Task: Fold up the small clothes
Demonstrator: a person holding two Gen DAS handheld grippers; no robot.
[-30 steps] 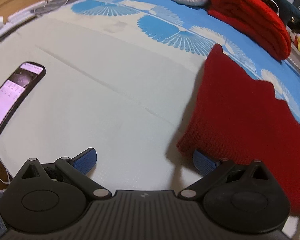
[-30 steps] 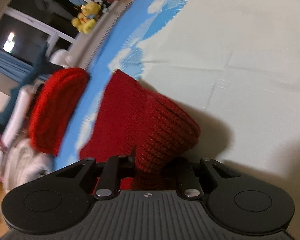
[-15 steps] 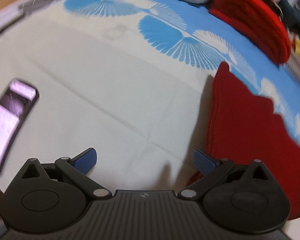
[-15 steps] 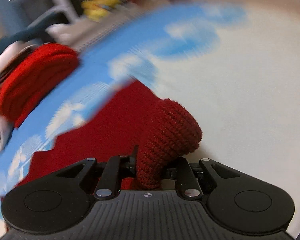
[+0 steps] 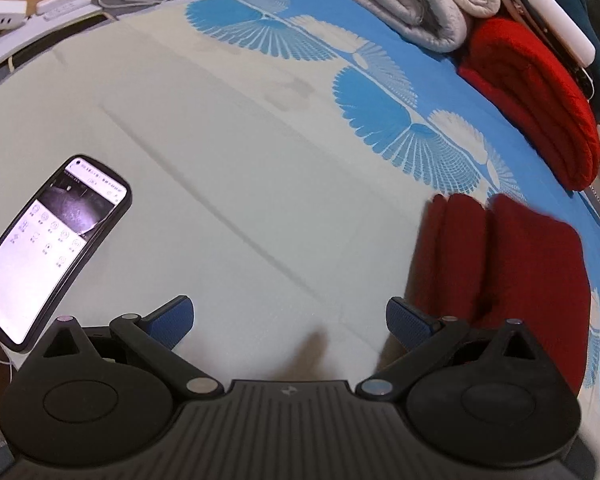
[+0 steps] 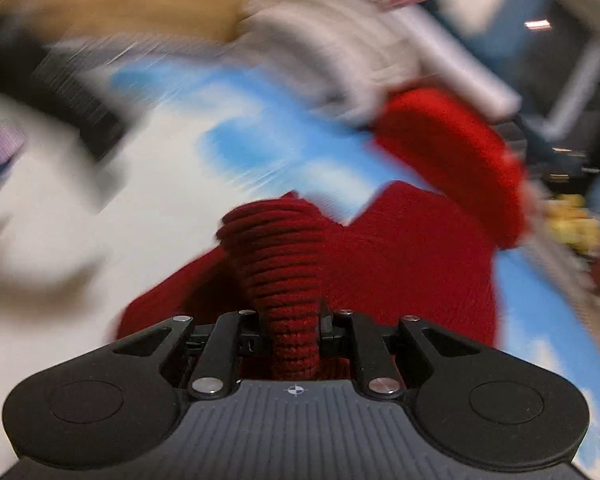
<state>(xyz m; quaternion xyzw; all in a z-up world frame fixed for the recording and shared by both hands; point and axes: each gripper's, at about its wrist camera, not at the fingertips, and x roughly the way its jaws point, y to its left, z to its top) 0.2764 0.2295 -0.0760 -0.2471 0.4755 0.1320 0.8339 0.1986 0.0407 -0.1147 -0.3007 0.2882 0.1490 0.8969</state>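
red knit garment (image 6: pixel 400 264), bunched, on bedspread

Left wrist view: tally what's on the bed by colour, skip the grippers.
Red: 2 (knit garment being folded, folded red knit)
Grey-white: 1 (folded blanket)
Black: 1 (phone, screen lit)
Total: 4
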